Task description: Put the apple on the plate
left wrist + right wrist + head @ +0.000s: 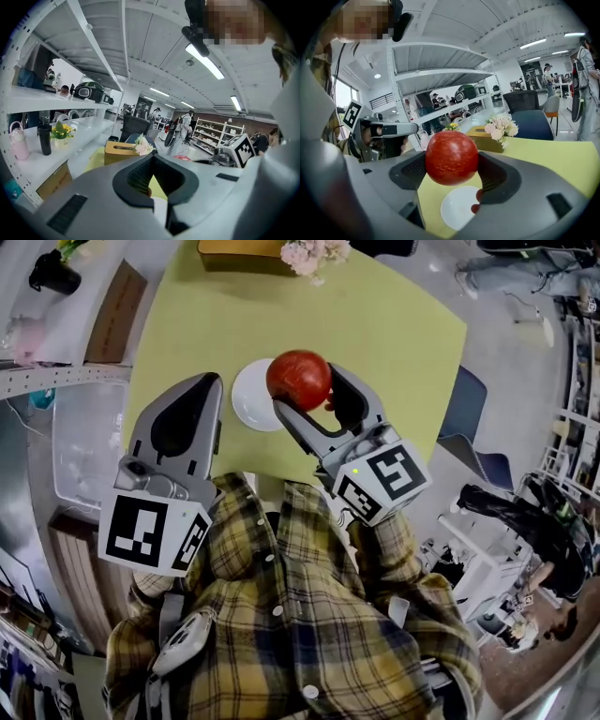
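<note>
A red apple (298,379) is held in the air between the jaws of my right gripper (306,388), which is shut on it. In the head view it hangs over the right edge of the small white plate (249,397) on the yellow-green table (394,324). The right gripper view shows the apple (451,157) clamped by both pads, with the plate (457,207) below it and bare. My left gripper (208,386) hovers just left of the plate; its jaws meet at the tips with nothing held. In the left gripper view that gripper (152,161) shows only table through the small gap.
A wooden tissue box (239,251) and pale pink flowers (314,254) stand at the table's far edge. A blue chair (464,404) sits right of the table, and a clear plastic bin (80,442) left of it. A person (525,521) stands at the right.
</note>
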### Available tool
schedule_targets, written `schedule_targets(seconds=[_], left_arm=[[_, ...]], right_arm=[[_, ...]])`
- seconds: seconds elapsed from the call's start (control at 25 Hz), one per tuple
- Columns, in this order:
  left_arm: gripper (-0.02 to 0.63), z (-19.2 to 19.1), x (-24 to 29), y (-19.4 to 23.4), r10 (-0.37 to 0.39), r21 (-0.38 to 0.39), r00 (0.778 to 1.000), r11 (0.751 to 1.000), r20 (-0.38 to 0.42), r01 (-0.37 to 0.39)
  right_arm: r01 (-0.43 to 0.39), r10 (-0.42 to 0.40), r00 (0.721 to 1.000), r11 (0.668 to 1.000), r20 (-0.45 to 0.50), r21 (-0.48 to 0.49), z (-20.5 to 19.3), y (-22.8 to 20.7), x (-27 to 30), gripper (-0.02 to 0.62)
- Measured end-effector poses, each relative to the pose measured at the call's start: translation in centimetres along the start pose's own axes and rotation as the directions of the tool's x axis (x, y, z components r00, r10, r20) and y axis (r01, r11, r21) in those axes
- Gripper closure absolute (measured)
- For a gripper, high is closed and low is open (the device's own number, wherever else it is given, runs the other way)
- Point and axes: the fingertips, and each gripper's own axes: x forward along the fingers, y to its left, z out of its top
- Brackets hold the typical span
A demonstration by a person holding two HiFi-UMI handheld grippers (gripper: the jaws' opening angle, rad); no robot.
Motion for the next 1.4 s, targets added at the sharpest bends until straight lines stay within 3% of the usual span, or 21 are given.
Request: schedule_targets(seconds=[0.32,0.76,1.4], left_arm=[[0.604,-3.3,0.7,0.0,-0.002,-0.016,0.999,1.000,-0.053,0.001],[0.604,-6.5,-0.1,1.4,0.027,-0.046,0.993,0.998,-0.116,-0.033],[0.603,-7.4,-1.0,3.0,0.056,-0.077,0.990,0.995,-0.128,-0.066]], right_arm=[[-0.005,0.007,0.997,0.999,-0.074,0.032,-5.7,-1.4,2.4,0.265],[0.020,-0.018,0.982,1.000,-0.190,0.006,-13.0,-2.7,5.8,0.265],[0.016,-0.032,0.963,0.998,-0.268,-0.061,-16.8,-2.7,7.5,0.265]])
